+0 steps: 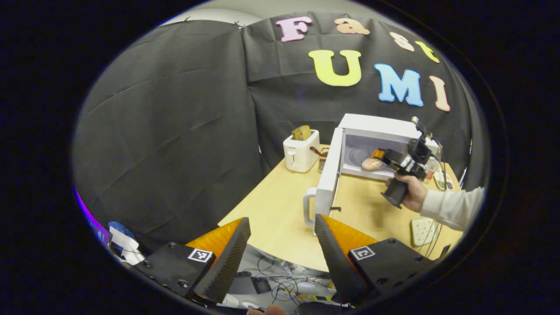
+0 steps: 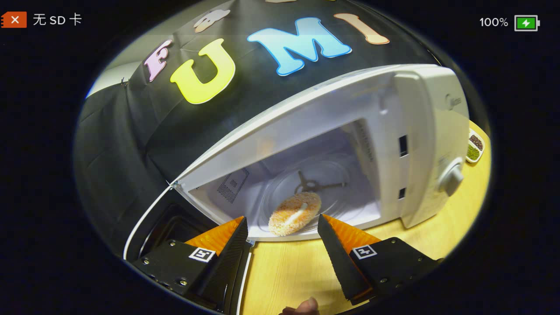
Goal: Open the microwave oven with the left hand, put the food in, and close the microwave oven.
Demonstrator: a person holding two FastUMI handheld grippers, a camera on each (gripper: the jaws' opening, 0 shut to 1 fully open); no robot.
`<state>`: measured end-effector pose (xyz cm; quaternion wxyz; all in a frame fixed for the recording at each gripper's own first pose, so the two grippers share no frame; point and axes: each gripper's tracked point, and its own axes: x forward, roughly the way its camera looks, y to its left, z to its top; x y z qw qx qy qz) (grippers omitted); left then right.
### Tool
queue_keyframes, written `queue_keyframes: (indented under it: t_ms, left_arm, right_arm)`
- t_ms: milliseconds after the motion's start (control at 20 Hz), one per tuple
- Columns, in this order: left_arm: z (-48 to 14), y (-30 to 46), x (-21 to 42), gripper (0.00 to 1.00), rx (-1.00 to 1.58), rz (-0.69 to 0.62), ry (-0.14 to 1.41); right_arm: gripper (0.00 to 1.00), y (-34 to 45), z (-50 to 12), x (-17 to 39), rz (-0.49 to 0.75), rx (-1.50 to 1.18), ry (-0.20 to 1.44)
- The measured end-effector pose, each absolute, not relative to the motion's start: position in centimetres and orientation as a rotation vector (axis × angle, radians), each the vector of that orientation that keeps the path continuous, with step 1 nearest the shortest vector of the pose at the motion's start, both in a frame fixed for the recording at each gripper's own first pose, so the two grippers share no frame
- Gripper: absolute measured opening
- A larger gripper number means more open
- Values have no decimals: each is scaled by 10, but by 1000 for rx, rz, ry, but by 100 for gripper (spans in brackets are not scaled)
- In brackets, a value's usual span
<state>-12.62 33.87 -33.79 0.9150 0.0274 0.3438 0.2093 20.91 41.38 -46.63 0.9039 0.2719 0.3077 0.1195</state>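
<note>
Black cloth wall (image 1: pixel 175 131) hangs in creased panels behind a light wooden table (image 1: pixel 280 210). Pale wall (image 1: pixel 271 6) shows above the cloth's top edge. Below the table's near edge, tangled cables (image 1: pixel 280 286) on the floor. Purple glow (image 1: pixel 87 214) at far left, low

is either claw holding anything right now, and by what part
Nothing is held. The right claw is open, with the bread lying free inside the microwave. The left claw is open too, back from the door handle.
</note>
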Motion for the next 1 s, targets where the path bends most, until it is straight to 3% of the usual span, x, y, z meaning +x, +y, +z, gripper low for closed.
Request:
queue_keyframes:
  t_ms: [350, 600, 750, 1000]
  left_arm:
    - [-383, 398, -77, 98, 68, 269, 649]
    - [-447, 428, -59, 98, 22, 164, 685]
    - [-480, 424, -29, 100, -50, 94, 716]
    - [-487, 392, 7, 94, -83, 31, 710]
  right_arm:
    - [98, 359, -374, 111, 276, 408, 579]
    - [98, 348, -324, 40, 255, 367, 537]
    - [98, 345, -311, 2, 268, 287, 540]
    - [98, 326, -290, -28, 251, 226, 543]
